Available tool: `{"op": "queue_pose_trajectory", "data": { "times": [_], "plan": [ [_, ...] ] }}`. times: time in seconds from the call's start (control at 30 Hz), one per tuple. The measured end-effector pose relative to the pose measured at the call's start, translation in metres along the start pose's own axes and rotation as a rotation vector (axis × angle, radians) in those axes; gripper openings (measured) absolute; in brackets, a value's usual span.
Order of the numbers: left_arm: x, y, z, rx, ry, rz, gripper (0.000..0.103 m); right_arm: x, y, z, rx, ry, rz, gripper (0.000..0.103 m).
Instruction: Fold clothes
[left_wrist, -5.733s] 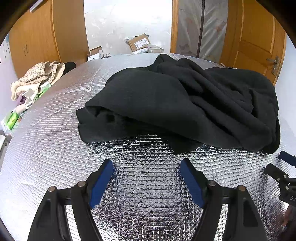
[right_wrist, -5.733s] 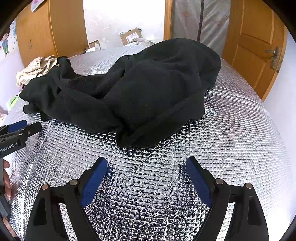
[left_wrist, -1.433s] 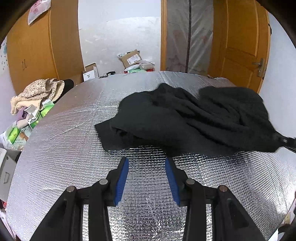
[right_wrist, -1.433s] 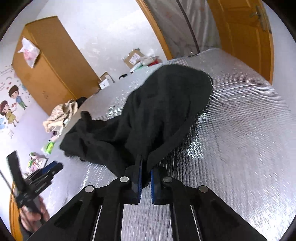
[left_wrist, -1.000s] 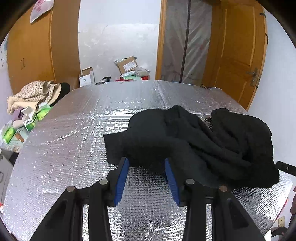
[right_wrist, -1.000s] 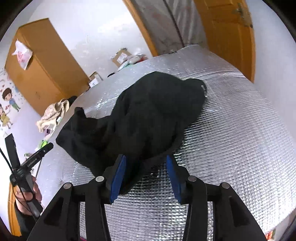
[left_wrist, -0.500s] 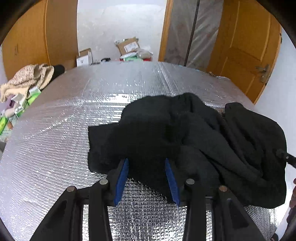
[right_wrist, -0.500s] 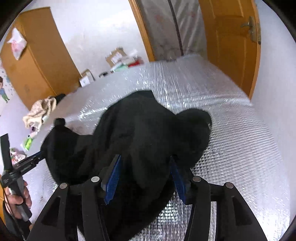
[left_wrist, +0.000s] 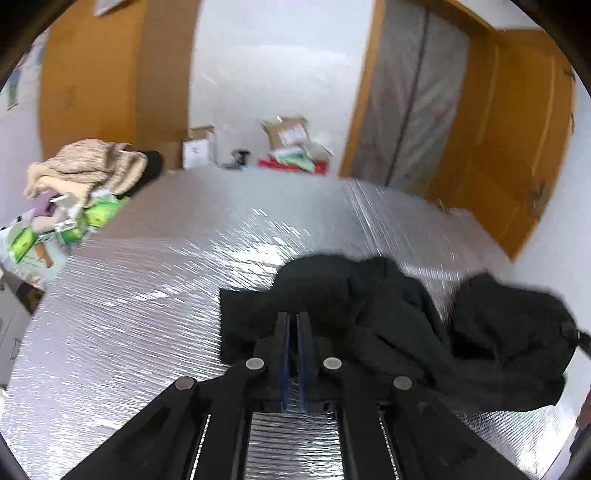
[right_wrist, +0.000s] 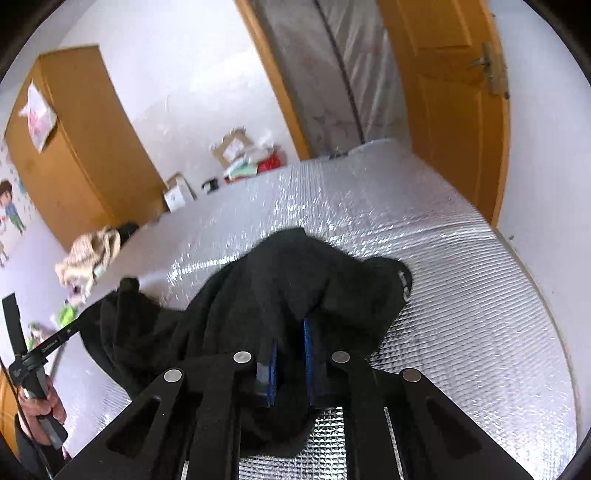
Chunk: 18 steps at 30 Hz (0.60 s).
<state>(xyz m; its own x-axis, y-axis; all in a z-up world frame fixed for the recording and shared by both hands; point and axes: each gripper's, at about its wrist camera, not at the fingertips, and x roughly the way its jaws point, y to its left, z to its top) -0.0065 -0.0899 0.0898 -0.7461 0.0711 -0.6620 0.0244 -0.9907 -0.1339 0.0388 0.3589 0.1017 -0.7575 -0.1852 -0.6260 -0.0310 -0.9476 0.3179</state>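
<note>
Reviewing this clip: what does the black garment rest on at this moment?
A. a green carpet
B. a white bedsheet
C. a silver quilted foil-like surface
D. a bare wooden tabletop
C: in both wrist views the black garment lies crumpled on the shiny silver quilted surface, which spreads around it on every visible side.

The garment lies on the table, bunched toward its near right corner. Behind the table sit boxes on the floor; right of them — a door. Off the table's far left corner — a heap of cloth, a cupboard behind it.
</note>
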Motion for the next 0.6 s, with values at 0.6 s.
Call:
{"op": "queue_pose_trajectory", "data": {
  "times": [0.6],
  "plan": [
    [-0.099, 0.050, -0.050, -0.148, -0.072, 0.067, 0.002, -0.011, 0.014, -0.037, -0.097, 0.044, 0.029, 0.047]
  ]
}}
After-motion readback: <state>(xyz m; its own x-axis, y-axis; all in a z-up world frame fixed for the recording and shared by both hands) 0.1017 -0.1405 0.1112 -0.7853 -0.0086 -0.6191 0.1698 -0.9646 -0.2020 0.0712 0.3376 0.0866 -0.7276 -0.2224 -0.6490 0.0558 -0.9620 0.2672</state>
